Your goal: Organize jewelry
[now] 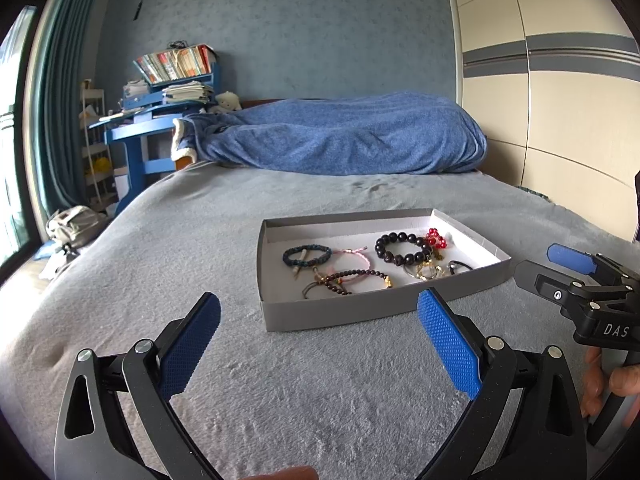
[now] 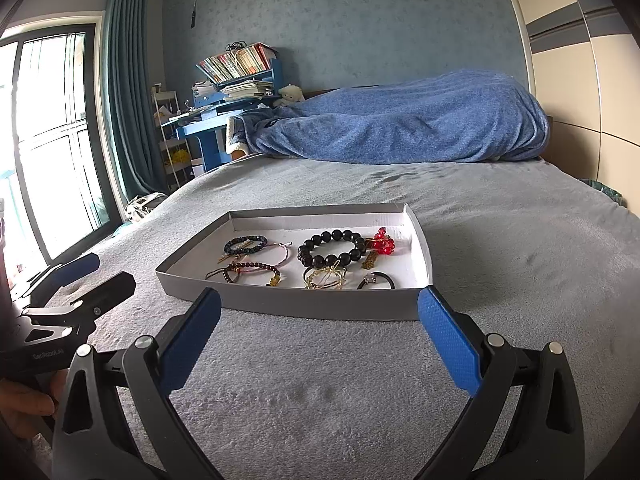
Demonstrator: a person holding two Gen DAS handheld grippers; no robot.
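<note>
A shallow grey cardboard tray (image 1: 340, 314) (image 2: 320, 309) lies on the grey bed cover. In it lie several bracelets: a black bead bracelet (image 1: 402, 248) (image 2: 332, 249), a red bead piece (image 1: 436, 237) (image 2: 383, 243), a dark braided one (image 1: 307, 255) (image 2: 245, 245), a pink cord one (image 1: 354, 258), a brown bead one (image 1: 354, 280) (image 2: 252, 272), gold rings (image 2: 325, 278) and a black hair tie (image 2: 376, 281). My left gripper (image 1: 319, 312) is open and empty, just short of the tray's near wall. My right gripper (image 2: 319, 308) is open and empty at the tray's near edge; it shows in the left view (image 1: 552, 268).
A rumpled blue blanket (image 1: 340, 136) (image 2: 400, 120) lies at the bed's far end. A blue desk with books (image 1: 160, 104) stands beyond the bed on the left, a wardrobe (image 1: 560, 100) on the right, a window with curtain (image 2: 60, 140) far left.
</note>
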